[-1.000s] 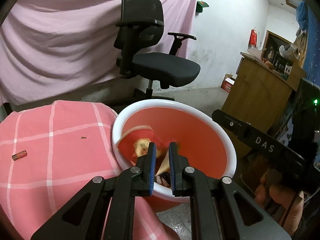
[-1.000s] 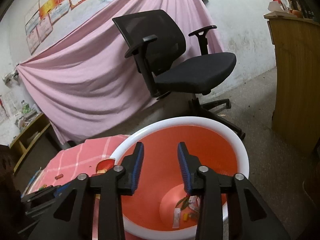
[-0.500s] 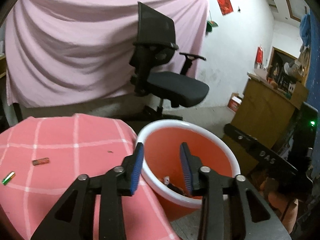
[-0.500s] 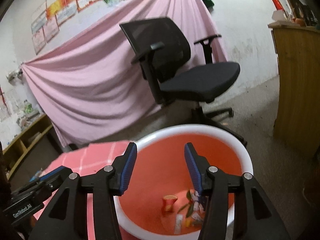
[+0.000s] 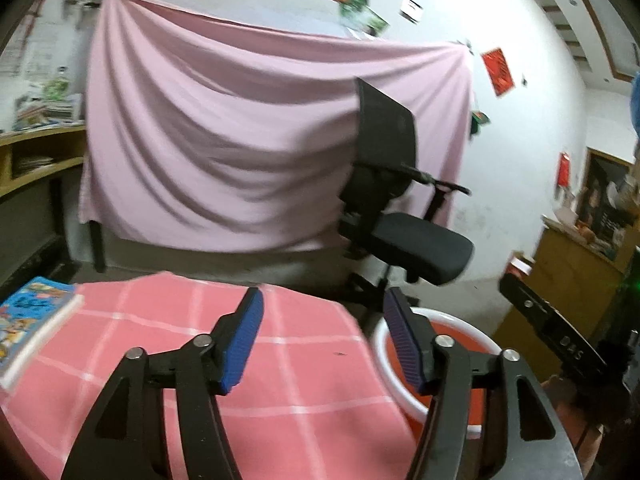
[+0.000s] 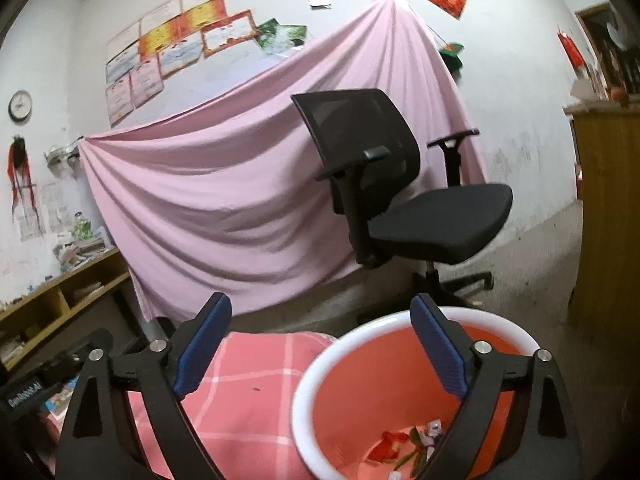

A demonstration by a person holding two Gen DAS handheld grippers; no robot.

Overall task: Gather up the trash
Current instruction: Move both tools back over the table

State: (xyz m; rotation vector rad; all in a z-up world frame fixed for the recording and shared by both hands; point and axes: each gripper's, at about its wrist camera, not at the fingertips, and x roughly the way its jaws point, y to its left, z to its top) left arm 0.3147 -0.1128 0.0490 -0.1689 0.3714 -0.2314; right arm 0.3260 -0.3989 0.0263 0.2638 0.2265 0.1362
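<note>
Both my grippers, left [image 5: 322, 336] and right [image 6: 322, 346], have just been opening, empty; bin [image 6: 340, 344] at five o'clock; I seek remaining trash on the cloth [image 5: 280, 380].

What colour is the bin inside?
Orange-red inside the bin, with a white rim; clearest in the right wrist view.

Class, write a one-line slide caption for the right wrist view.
Open right gripper above a red bin holding scraps, beside a pink checked cloth.
</note>
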